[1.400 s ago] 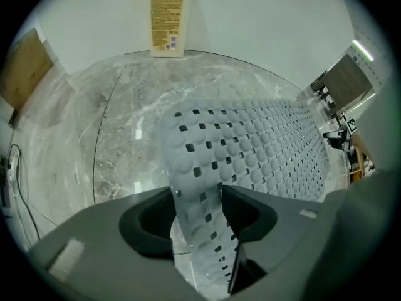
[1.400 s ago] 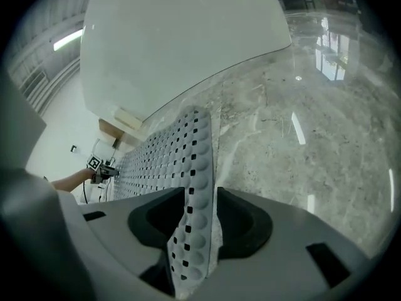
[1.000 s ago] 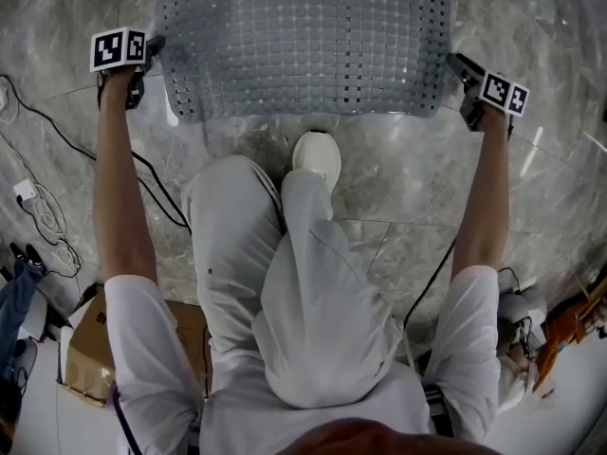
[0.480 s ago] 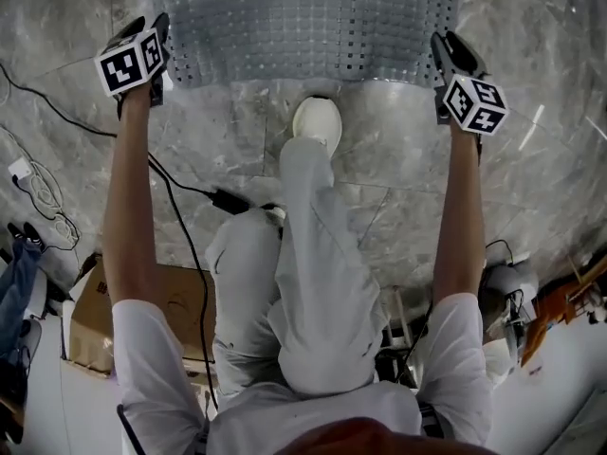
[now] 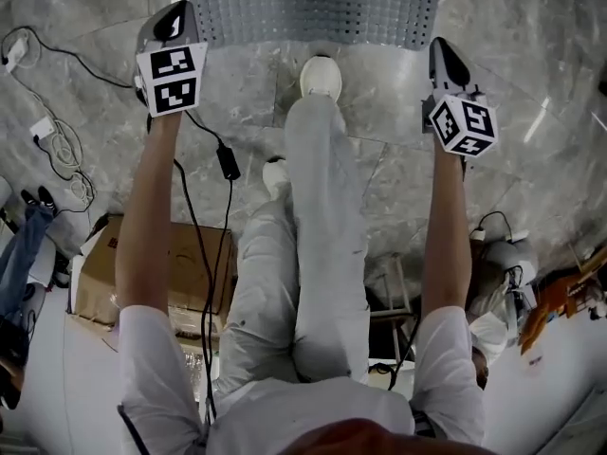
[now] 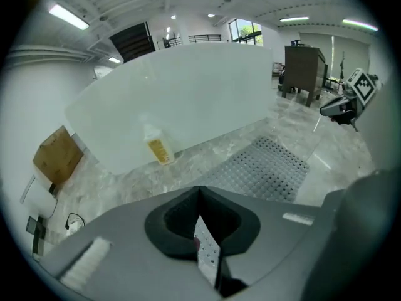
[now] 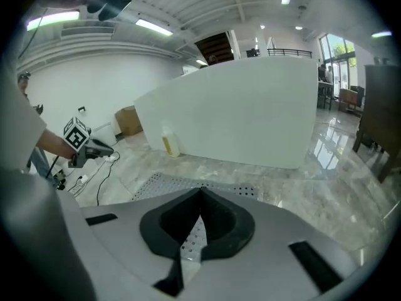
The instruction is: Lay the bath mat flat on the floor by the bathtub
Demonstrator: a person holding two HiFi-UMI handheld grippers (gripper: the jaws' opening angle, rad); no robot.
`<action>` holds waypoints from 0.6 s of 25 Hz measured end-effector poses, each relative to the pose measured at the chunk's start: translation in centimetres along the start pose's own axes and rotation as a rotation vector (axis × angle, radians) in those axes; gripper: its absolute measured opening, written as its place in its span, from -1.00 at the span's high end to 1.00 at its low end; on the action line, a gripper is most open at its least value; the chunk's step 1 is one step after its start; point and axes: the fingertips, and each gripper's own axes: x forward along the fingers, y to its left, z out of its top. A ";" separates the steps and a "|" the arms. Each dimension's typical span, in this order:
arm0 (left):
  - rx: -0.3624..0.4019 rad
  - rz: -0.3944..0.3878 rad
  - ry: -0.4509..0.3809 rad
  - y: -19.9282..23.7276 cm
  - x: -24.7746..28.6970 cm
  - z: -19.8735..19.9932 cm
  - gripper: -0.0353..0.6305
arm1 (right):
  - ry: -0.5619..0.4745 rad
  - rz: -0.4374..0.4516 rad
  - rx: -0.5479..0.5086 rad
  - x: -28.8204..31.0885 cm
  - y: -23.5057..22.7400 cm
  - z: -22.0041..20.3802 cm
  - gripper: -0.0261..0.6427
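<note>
Along the top edge of the head view the bath mat (image 5: pixel 313 8) lies spread flat on the marble floor (image 5: pixel 379 93). Both gripper views put it just in front of the white bathtub (image 6: pixel 182 99), near a bottle (image 6: pixel 158 148) standing by the tub wall. It already lies as the task sentence asks.

Jaws: left gripper (image 6: pixel 200 199) has its tips drawn together and grips nothing; right gripper (image 7: pixel 200 205) is the same. A pale dotted sliver shows in the slit below each pair of tips. I read it as mat surface seen through the gap, not a held piece, but I am not certain.

Handling (judgement): a thin, perforated, rubbery sheet. It should be light and floppy, with no stiffness of its own, probably grippy on stone, and not fragile. If it needs a tug, I would take a short end edge near the corner in each gripper and keep the sheet taut so it cannot fold.

Against the earlier frames:
- 1.4 s ago both jaws were clamped on the mat's edge. The sheet bowed between them and both cameras looked down at the floor.
- 1.0 s and 0.5 s ago, in the head view, the grippers sat at the mat's near corners.
- Now both are clear of it, lower in the frame than those corners and larger in view. Both gripper views look level at the tub
</note>
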 end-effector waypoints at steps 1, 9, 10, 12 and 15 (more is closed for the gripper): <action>0.001 -0.011 -0.011 -0.2 -1.3 1.0 0.90 | 0.000 0.001 -0.011 -1.0 0.6 1.1 0.91; -0.044 -0.028 -0.077 -3.0 -13.4 6.4 0.90 | -0.077 0.076 0.001 -9.9 7.9 8.8 0.91; -0.032 -0.031 -0.084 -3.5 -15.4 6.7 0.90 | -0.084 0.091 0.012 -11.4 9.1 9.6 0.91; -0.008 -0.040 -0.109 -4.1 -18.7 7.6 0.90 | -0.103 0.108 0.020 -13.9 11.5 11.7 0.91; -0.007 -0.053 -0.171 -3.6 -22.2 9.5 0.90 | -0.150 0.102 0.015 -16.4 14.4 15.4 0.91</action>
